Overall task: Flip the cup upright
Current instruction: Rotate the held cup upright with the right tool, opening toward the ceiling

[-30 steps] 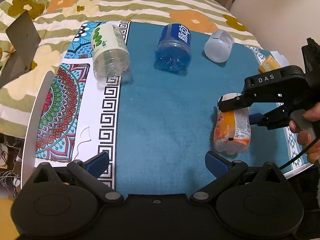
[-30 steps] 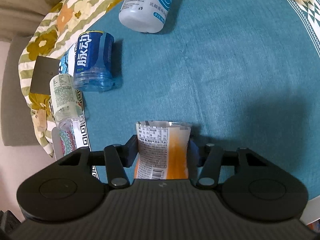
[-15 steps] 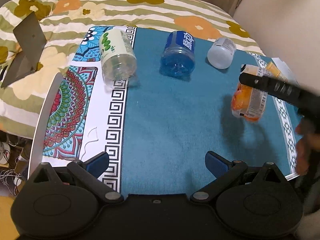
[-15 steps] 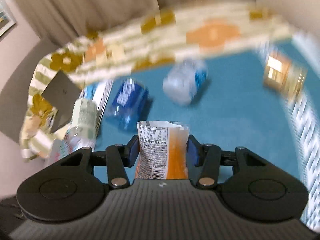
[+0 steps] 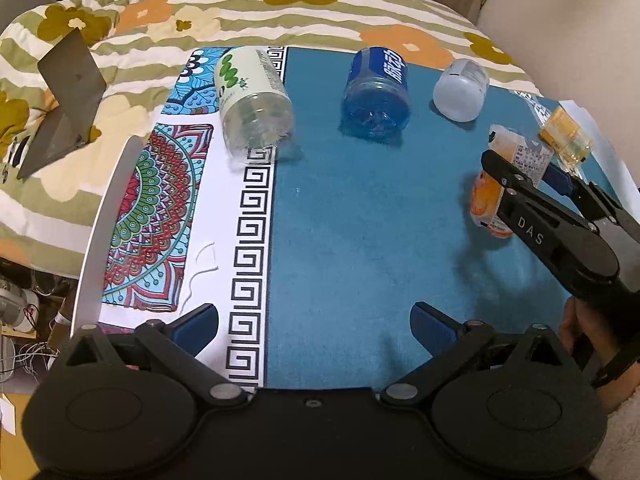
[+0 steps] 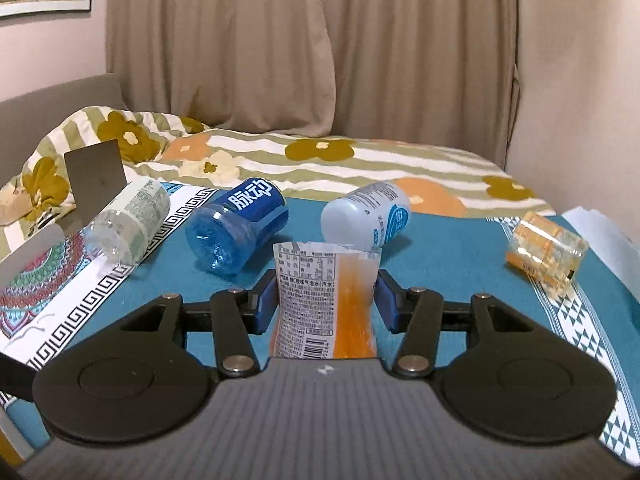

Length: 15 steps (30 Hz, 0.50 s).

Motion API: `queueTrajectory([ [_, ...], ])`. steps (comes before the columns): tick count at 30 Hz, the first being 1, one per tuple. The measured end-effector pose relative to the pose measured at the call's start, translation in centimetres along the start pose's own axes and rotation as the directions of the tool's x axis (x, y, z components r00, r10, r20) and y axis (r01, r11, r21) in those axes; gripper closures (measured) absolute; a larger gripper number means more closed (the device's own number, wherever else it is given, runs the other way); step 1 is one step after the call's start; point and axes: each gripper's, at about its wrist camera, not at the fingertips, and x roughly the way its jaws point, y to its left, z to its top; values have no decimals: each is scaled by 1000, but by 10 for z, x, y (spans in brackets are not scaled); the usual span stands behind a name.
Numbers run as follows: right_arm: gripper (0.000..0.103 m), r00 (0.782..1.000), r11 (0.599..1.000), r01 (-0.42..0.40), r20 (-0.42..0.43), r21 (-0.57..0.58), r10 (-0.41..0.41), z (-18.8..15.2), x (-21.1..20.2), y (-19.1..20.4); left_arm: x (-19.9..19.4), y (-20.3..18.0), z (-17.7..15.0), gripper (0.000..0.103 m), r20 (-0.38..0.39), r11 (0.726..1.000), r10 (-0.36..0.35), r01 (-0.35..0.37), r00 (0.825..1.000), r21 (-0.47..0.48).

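My right gripper (image 6: 326,300) is shut on the orange cup (image 6: 326,304), a cut bottle with a printed label, its open rim up. In the left wrist view the orange cup (image 5: 490,200) stands nearly upright at the table's right side, held in the right gripper (image 5: 520,168). Whether its base touches the cloth I cannot tell. My left gripper (image 5: 314,322) is open and empty over the near edge of the teal cloth (image 5: 360,220). Three other cups lie on their sides at the back: a clear green-labelled one (image 5: 252,108), a blue one (image 5: 376,96), a white one (image 5: 460,88).
A small yellow clear box (image 5: 564,140) lies at the table's right edge, close behind the held cup. A patterned mat (image 5: 160,208) covers the table's left part. A floral quilt (image 5: 240,12) and a grey card (image 5: 64,96) lie beyond the table.
My right gripper lifted the orange cup from lying on its side, carried it farther back and right, and turned it rim-up. The left gripper stayed open in place.
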Motion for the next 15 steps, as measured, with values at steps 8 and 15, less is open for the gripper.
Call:
queueTrajectory([
  [8,37,1000,1000,-17,-8,-2,17,-6,-15,-3,0,-8,-3,0,-14,1000,-11,11,1000,15],
  [15,36,997,1000,-25,-77,-4,24,-4,-22,-2,-3,-9,-3,0,-20,1000,-14,14,1000,13],
])
